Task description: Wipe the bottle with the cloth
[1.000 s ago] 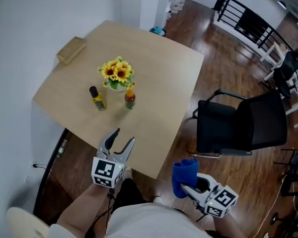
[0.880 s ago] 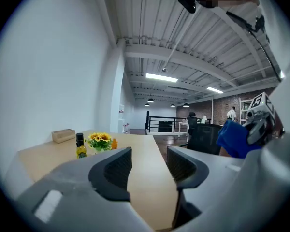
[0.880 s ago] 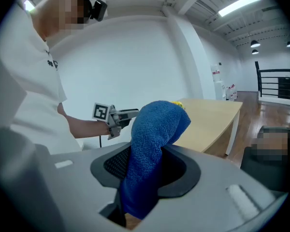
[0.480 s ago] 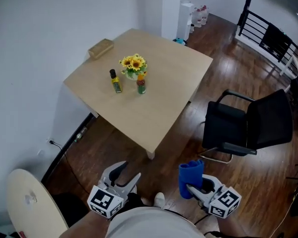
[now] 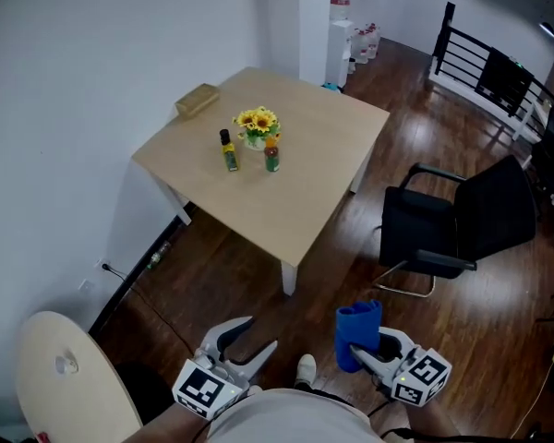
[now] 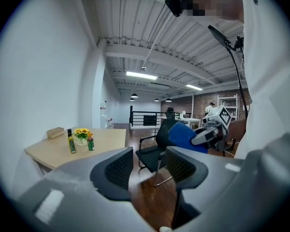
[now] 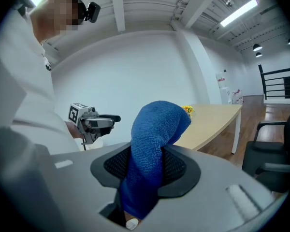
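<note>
Two grippers were in your hands, and the changes began with them. Your left gripper [image 5: 260, 335] had just been narrowing its jaws: a second back they stood wide, and by this moment they were roughly half apart with nothing between them (only floor and a chair leg showed through the gap). Your right gripper [image 7: 146, 166] was clamped on the blue cloth [image 7: 157, 124], which rose out of the jaws in a folded hump, just as it had a second earlier.

The bigger change was where you stood. A second before, both grippers hung at the near edge of the table [image 5: 305, 192]; now they were well apart from it, over the dark wood floor, and the table looked small in the head view. Neither bottle had left its place beside the sunflowers [image 5: 257, 123]. I judged that no wiping was under way: the cloth was nowhere near either bottle, and you would have had to walk back in before any stroke could land.

Counted out:
- two grippers and one cloth
- two bottles on the table, a dark-capped bottle [image 5: 228, 151] and an orange-capped bottle [image 5: 271, 155], near each other (which one the task meant I could not tell)
- one bunch of sunflowers
- one brown box [image 5: 197, 100] at the far corner
- one black chair [image 5: 457, 224] to the right
- one pale round top [image 5: 65, 377] at lower left
</note>
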`<state>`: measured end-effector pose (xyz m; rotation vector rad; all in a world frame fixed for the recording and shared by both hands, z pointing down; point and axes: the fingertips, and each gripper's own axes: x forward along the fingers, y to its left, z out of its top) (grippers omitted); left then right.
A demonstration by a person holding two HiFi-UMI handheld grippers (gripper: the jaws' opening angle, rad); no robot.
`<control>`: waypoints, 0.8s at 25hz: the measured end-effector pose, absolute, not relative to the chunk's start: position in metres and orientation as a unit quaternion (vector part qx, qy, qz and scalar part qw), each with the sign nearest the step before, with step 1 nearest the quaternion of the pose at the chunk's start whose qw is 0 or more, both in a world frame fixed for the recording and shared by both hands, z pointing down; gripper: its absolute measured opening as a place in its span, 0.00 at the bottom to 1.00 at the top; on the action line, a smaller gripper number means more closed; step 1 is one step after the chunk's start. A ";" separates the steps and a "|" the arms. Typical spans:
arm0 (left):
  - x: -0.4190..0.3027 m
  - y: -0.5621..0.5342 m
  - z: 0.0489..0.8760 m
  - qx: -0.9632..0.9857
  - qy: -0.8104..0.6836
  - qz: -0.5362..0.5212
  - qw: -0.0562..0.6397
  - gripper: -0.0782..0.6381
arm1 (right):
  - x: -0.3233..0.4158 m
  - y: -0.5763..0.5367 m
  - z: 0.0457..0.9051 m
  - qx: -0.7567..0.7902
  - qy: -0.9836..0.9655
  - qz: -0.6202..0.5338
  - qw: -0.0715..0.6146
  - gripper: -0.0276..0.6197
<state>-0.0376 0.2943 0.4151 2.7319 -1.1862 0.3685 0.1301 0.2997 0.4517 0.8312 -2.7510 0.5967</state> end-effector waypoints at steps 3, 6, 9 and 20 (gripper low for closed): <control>-0.062 0.326 0.411 0.905 -0.400 0.114 0.085 0.42 | 0.110 0.327 0.443 0.282 -0.936 0.187 0.100 0.29; -0.089 0.358 0.414 0.900 -0.410 0.112 0.093 0.42 | 0.087 0.355 0.436 0.283 -0.937 0.178 0.101 0.29; -0.110 0.386 0.413 0.897 -0.419 0.108 0.090 0.42 | 0.062 0.385 0.430 0.277 -0.940 0.172 0.104 0.29; -0.151 0.458 0.429 0.901 -0.413 0.085 0.105 0.41 | 0.013 0.468 0.438 0.274 -0.939 0.174 0.116 0.29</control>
